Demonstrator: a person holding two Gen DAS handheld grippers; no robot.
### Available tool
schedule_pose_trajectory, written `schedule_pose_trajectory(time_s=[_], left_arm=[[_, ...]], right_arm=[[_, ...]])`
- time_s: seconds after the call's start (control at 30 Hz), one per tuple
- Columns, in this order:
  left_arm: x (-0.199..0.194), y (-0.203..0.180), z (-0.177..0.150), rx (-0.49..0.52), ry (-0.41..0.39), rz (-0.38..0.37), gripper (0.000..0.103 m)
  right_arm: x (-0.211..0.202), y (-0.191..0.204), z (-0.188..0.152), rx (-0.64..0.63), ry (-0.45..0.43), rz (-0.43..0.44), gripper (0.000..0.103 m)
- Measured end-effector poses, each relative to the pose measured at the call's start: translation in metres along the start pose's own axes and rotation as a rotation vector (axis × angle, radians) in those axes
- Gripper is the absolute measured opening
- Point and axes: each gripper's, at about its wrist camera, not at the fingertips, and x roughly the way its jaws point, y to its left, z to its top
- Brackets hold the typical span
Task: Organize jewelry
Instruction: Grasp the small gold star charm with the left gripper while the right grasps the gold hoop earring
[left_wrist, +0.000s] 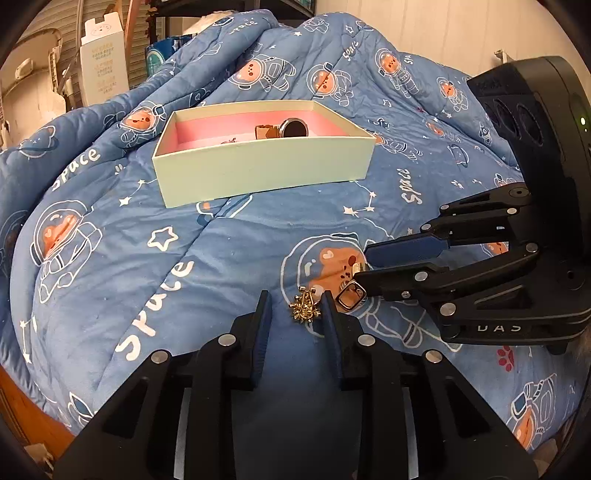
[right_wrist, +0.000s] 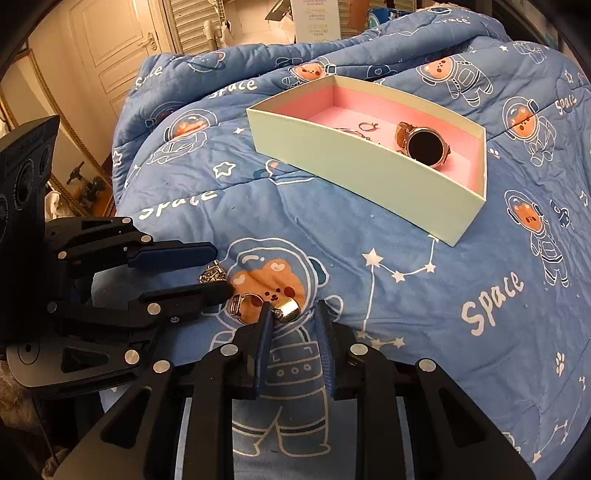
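A pale green box (left_wrist: 258, 168) with a pink inside sits on the blue space quilt; it also shows in the right wrist view (right_wrist: 369, 173). In it lie a round watch (right_wrist: 424, 147), a thin ring (right_wrist: 367, 126) and another small piece. On the quilt lie a gold starburst brooch (left_wrist: 306, 307), a silver square-faced ring (left_wrist: 351, 293) and a gold band ring (right_wrist: 287, 311). My left gripper (left_wrist: 295, 306) is open with the brooch between its fingertips, near the right finger. My right gripper (right_wrist: 291, 314) is open, with the gold band between its tips, close to the left finger (right_wrist: 264, 325).
The quilt (left_wrist: 221, 251) is lumpy and slopes away on all sides. A white carton (left_wrist: 103, 62) and shelving stand behind the bed. A white door (right_wrist: 110, 40) and a gold-framed mirror (right_wrist: 55, 110) are at the far left in the right wrist view.
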Motion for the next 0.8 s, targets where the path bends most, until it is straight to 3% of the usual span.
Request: schedule_pose_trajectory(time_s=[0.2,0.8], left_arm=[[0.001,0.001,0.001,-0.016,-0.001,-0.004,0.018],[-0.009,0.014,-0.002,-0.131,-0.011,-0.041,0.018]], right_arm=[[0.002,0.001,0.004,0.006,-0.003,-0.005,0.014],[-0.004,-0.004,-0.002,0.059,-0.018,0.005,0.014]])
